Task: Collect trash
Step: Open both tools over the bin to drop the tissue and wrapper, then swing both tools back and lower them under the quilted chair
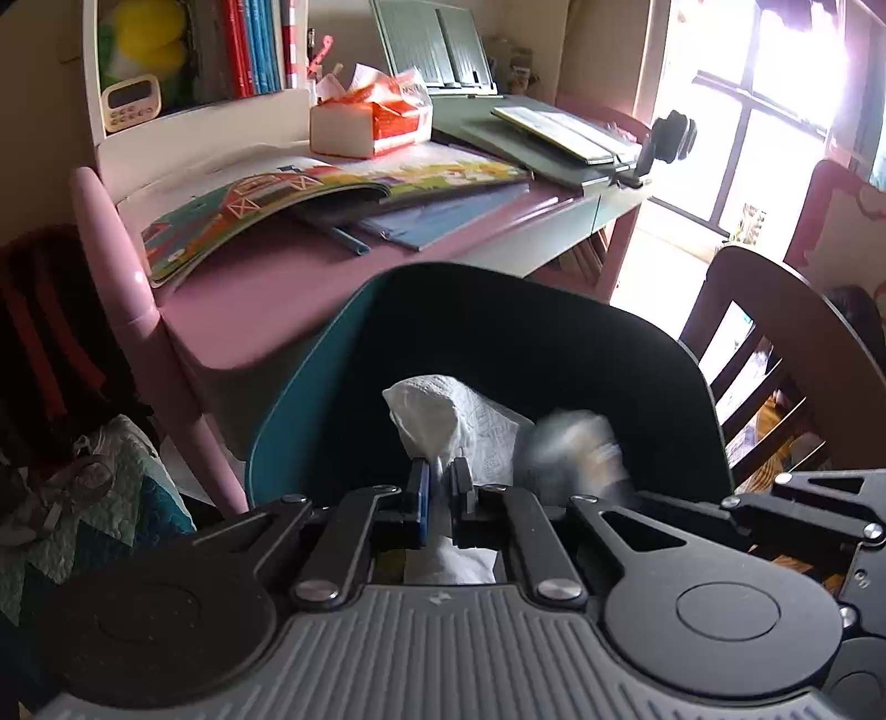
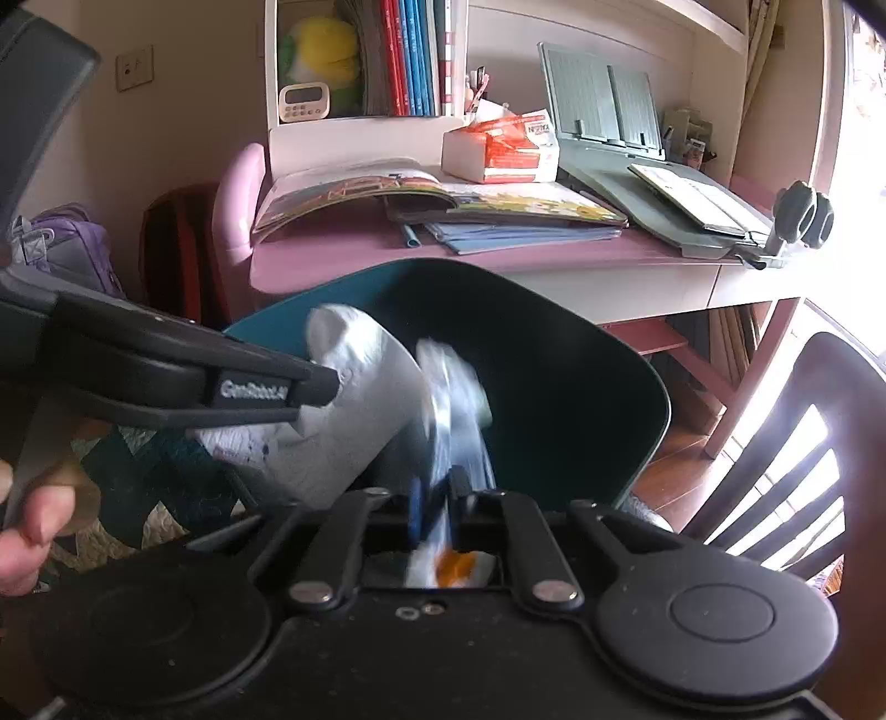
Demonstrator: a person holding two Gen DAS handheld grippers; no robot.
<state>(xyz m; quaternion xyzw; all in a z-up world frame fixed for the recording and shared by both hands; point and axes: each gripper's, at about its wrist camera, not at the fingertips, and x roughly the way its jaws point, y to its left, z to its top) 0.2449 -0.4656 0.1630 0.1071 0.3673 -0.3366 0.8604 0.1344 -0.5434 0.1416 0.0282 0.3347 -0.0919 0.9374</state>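
Observation:
A teal trash bin stands open in front of the pink desk; it also shows in the right wrist view. My left gripper is shut on a crumpled white paper towel and holds it over the bin's mouth. In the right wrist view the towel hangs from the left gripper's fingers. My right gripper is shut on a blurred white, blue and orange wrapper, also over the bin. That wrapper shows blurred in the left wrist view.
The pink desk behind the bin holds an open picture book, a tissue pack and a green book stand. A dark wooden chair stands at the right. A quilt and bags lie at the left.

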